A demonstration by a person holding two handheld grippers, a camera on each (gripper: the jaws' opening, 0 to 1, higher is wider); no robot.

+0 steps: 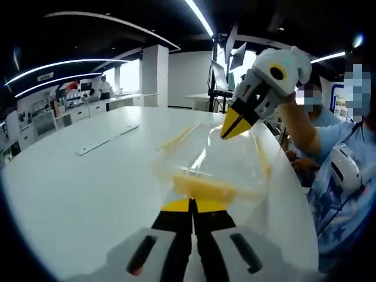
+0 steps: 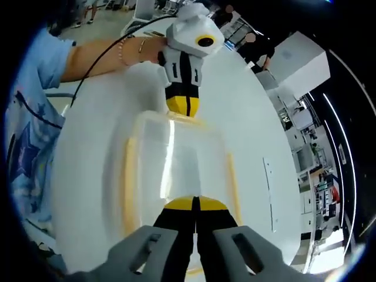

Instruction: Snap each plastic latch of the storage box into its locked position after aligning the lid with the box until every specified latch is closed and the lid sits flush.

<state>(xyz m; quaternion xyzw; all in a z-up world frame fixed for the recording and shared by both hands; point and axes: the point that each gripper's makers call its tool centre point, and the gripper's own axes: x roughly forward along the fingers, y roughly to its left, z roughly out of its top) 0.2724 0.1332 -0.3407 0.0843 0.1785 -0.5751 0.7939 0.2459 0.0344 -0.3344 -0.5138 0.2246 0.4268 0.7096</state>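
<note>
A clear storage box with its clear lid on and yellow latches stands on the white table. My left gripper is shut, its yellow tips against the yellow latch at the box's near end. My right gripper comes in from the upper right, its tips together at the box's far end. In the right gripper view, my right gripper is shut at the near edge of the lid. Opposite it, my left gripper touches the far edge. Yellow side latches run along both long sides.
A thin white strip lies flat on the table to the left of the box. A person in a blue shirt stands at the table's right edge, holding both grippers. Desks and monitors stand beyond the table.
</note>
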